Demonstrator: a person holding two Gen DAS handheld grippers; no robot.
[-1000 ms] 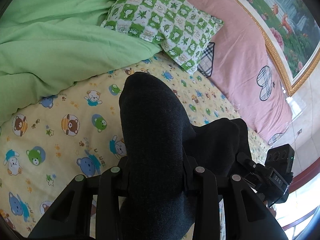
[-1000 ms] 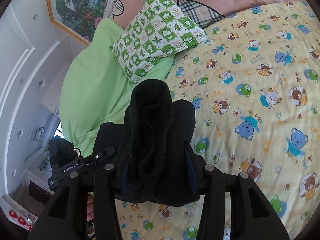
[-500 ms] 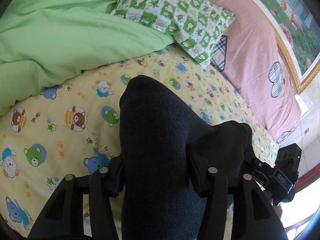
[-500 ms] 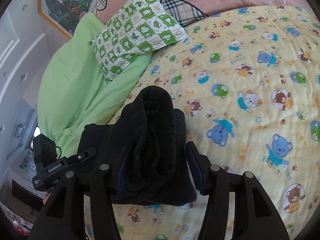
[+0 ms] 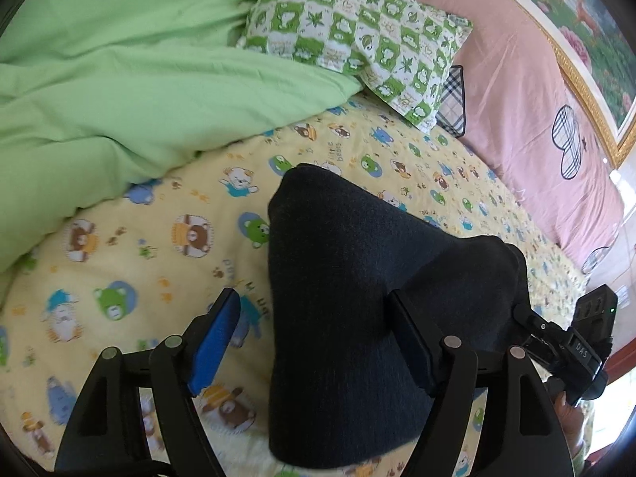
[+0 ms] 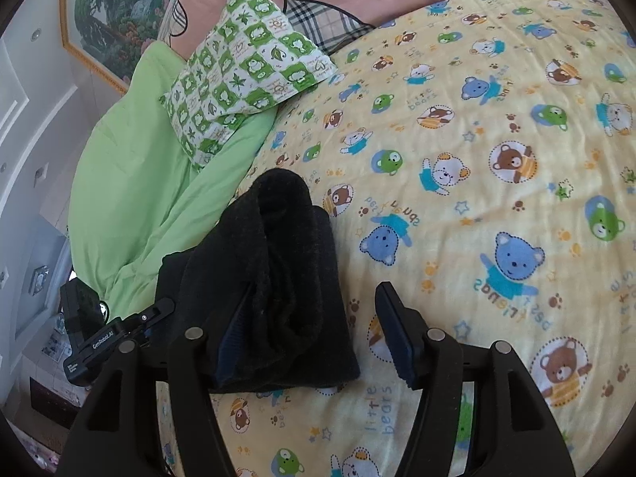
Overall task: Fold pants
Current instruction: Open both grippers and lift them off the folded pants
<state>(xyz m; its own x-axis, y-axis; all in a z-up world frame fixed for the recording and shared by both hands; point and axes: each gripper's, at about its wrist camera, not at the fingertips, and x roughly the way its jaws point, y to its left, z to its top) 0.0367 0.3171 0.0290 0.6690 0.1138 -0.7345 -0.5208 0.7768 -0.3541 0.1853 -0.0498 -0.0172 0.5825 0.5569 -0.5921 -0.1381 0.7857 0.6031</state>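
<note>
Yellow bedding printed with cartoon bears fills both wrist views, with a green duvet at ten o'clock in the left view and a green-and-white checked pillow at twelve, against a pink headboard cover.

Dark folded pants lie on the bear sheet between both tools. The left gripper has its jaws opening: the blue pad at nine o'clock stands clear of the cloth, while the finger at three o'clock sits against the fold. The right gripper is likewise opening; in its view the pants rest against the pad at nine o'clock, with bare sheet showing between the cloth and the pad at three o'clock.

Each tool appears at the edge of the other's view, partly cut off. How many layers the bundle holds is hard to make out, and its near edge is hidden behind the gripper frames.
</note>
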